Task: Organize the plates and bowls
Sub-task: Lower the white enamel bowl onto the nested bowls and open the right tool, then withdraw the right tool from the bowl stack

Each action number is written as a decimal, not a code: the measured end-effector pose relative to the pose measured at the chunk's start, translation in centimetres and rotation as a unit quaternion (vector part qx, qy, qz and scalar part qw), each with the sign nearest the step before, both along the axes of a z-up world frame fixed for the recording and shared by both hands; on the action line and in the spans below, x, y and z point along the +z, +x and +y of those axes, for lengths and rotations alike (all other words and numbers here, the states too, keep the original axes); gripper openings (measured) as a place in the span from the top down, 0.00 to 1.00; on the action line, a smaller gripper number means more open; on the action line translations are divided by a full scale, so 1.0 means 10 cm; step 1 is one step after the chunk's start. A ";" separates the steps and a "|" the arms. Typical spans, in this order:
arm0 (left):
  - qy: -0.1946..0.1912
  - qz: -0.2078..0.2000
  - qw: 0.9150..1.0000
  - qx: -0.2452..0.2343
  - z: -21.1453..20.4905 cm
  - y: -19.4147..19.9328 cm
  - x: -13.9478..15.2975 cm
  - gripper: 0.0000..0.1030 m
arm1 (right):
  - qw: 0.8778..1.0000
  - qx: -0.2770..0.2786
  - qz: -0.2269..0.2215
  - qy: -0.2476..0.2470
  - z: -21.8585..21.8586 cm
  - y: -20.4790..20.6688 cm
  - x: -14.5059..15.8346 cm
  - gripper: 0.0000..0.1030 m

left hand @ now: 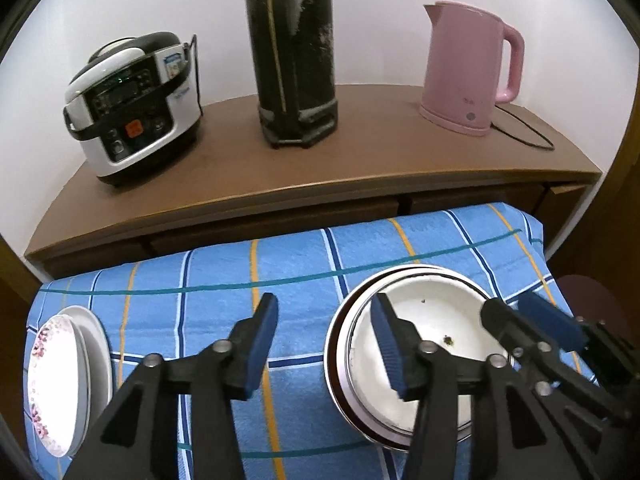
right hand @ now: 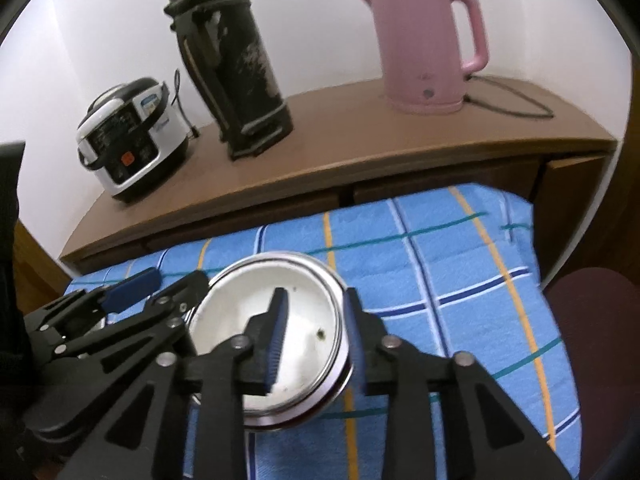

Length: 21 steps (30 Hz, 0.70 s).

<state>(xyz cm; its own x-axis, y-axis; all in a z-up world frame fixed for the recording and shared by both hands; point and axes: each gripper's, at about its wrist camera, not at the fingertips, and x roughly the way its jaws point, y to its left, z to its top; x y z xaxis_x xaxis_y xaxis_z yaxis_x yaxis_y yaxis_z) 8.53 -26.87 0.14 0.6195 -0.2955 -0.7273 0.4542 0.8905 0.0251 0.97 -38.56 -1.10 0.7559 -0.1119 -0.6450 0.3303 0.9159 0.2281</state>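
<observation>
I see a white bowl (left hand: 424,336), speckled inside, nested upright in a stack of metal-rimmed bowls on the blue checked cloth. Far left, flower-rimmed plates (left hand: 60,384) lie stacked near the cloth's edge.

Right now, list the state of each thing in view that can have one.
Left hand-held gripper: open, straddling the near-left rim of the bowl stack, holding nothing.
Right hand-held gripper: open, straddling the stack's right rim.
Bowl stack: upright, nested, on the cloth; specks inside the top bowl.
Plates: stacked, at the cloth's left edge.
Pink kettle: upright, lid shut, on its base.
Rice cooker: lid shut, display lit.
</observation>
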 end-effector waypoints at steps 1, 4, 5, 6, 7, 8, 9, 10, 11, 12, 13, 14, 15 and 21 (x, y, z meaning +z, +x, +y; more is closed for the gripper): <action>-0.003 -0.002 1.000 0.002 0.01 0.00 0.02 0.47 | 1.000 -0.005 -0.005 -0.003 -0.01 -0.02 0.03 0.61; -0.003 -0.008 1.000 0.009 0.03 -0.02 0.04 0.40 | 1.000 -0.012 -0.012 -0.002 -0.04 -0.07 0.06 0.55; -0.002 -0.010 1.000 0.010 0.04 -0.03 0.04 0.39 | 1.000 -0.013 -0.013 -0.002 -0.04 -0.08 0.06 0.55; -0.003 -0.012 1.000 0.011 0.04 -0.03 0.05 0.39 | 1.000 -0.013 -0.014 0.000 -0.05 -0.09 0.06 0.55; -0.004 -0.015 1.000 0.011 0.05 -0.05 0.05 0.39 | 1.000 -0.013 -0.015 0.001 -0.05 -0.09 0.06 0.55; -0.004 -0.016 1.000 0.010 0.05 -0.06 0.06 0.39 | 1.000 -0.014 -0.017 0.003 -0.05 -0.10 0.06 0.54; -0.004 -0.016 1.000 0.009 0.05 -0.06 0.06 0.39 | 1.000 -0.014 -0.018 0.003 -0.05 -0.11 0.06 0.54; -0.004 -0.015 1.000 0.009 0.05 -0.06 0.07 0.39 | 1.000 -0.015 -0.019 0.003 -0.05 -0.12 0.06 0.54; -0.005 -0.016 1.000 0.009 0.06 -0.07 0.07 0.38 | 1.000 -0.015 -0.020 0.003 -0.05 -0.13 0.06 0.54; -0.006 -0.017 1.000 0.011 0.06 -0.07 0.07 0.38 | 1.000 -0.014 -0.021 0.004 -0.05 -0.14 0.07 0.53; -0.007 -0.019 1.000 0.012 0.07 -0.08 0.08 0.38 | 1.000 -0.015 -0.021 0.004 -0.05 -0.15 0.07 0.52; -0.008 -0.021 1.000 0.012 0.08 -0.10 0.08 0.38 | 1.000 -0.017 -0.023 0.005 -0.05 -0.16 0.07 0.48; -0.010 -0.022 1.000 0.013 0.09 -0.11 0.09 0.38 | 0.999 -0.019 -0.026 0.006 -0.05 -0.18 0.07 0.45; -0.012 -0.040 0.999 0.018 0.14 -0.23 0.12 0.30 | 0.999 -0.028 -0.040 0.010 -0.05 -0.30 0.09 0.38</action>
<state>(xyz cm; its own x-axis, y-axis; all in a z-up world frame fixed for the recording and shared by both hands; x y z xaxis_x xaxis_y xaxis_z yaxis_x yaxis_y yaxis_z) 6.27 -25.50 1.34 0.6859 -0.2888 -0.6680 0.4188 0.9073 0.0378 -2.07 -39.11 -0.20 0.7982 -0.1425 -0.5853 0.3603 0.8916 0.2744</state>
